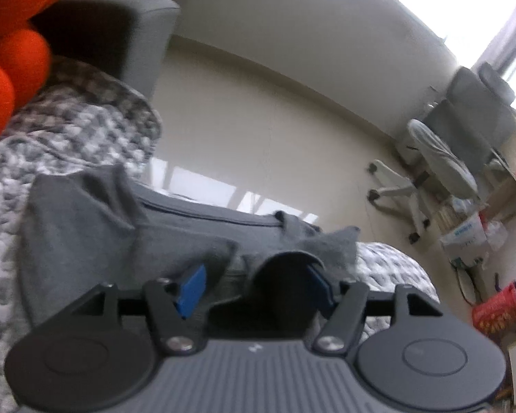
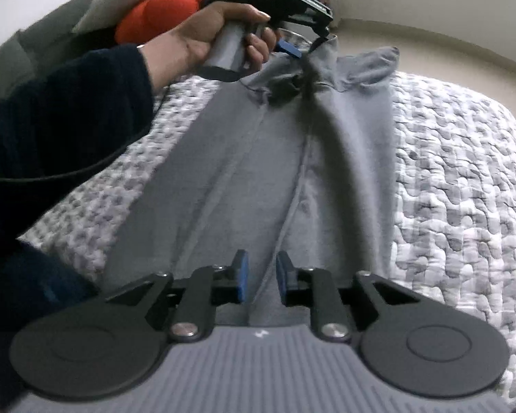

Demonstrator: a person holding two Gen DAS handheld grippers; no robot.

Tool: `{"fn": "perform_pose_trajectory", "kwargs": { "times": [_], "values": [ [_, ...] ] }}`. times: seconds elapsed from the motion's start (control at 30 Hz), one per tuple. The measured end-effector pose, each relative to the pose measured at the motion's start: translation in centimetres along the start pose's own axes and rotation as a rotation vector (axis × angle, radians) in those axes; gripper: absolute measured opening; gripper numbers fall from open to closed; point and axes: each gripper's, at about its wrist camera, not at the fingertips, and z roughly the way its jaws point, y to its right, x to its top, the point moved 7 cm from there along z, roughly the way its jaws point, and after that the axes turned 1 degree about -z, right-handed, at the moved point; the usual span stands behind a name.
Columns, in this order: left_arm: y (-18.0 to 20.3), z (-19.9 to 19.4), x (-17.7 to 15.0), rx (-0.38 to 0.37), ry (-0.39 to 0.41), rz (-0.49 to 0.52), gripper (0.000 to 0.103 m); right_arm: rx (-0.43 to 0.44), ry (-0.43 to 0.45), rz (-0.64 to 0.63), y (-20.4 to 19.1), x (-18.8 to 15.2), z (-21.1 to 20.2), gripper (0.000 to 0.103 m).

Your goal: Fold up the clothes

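My left tongs (image 2: pixel 301 39) hang released over the trousers' (image 2: pixel 258 158) far end. The trousers run lengthwise down the bed (image 2: pixel 457 179) toward my right tongs (image 2: pixel 261 275), parted astride the near end, gripping nothing.

Each camera sits just behind its own gripper's fingers, angled downward. The left wrist view looks close over the grey garment (image 1: pixel 96 227) toward the floor (image 1: pixel 258 130) and wall. The right wrist view faces along that shared garment toward the left gripper (image 2: pixel 304 43).
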Motion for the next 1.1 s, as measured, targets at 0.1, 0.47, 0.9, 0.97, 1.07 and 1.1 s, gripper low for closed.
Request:
{"fn": "perform_pose_trajectory", "kwargs": {
  "times": [0.1,0.47,0.9,0.97,1.07,1.1],
  "values": [
    [1.5,-0.7,-0.1,-0.090,0.044,0.034,0.076,-0.048,0.017,-0.019,0.4,0.4,1.0,0.022],
    [1.5,0.2,-0.3,0.042,0.017,0.146,0.077,-0.084,0.051,-0.049,1.0,1.0,2.6,0.022],
    [4.8,-5.1,2.6,0.120,-0.031,0.040,0.003,-0.093,0.064,-0.018,1.8,0.9,3.2,0.002],
    [4.7,-5.9,2.5,0.148,-0.041,0.022,0.003,-0.086,0.067,-0.012,1.8,1.0,3.1,0.002],
    [4.0,-5.6,2.1,0.213,-0.051,0.027,0.003,-0.067,0.066,-0.003,1.6,0.9,3.1,0.002],
    [3.0,-5.0,1.8,0.256,-0.051,0.033,0.003,-0.059,0.064,0.000,1.6,0.9,3.1,0.002]
  ]
}}
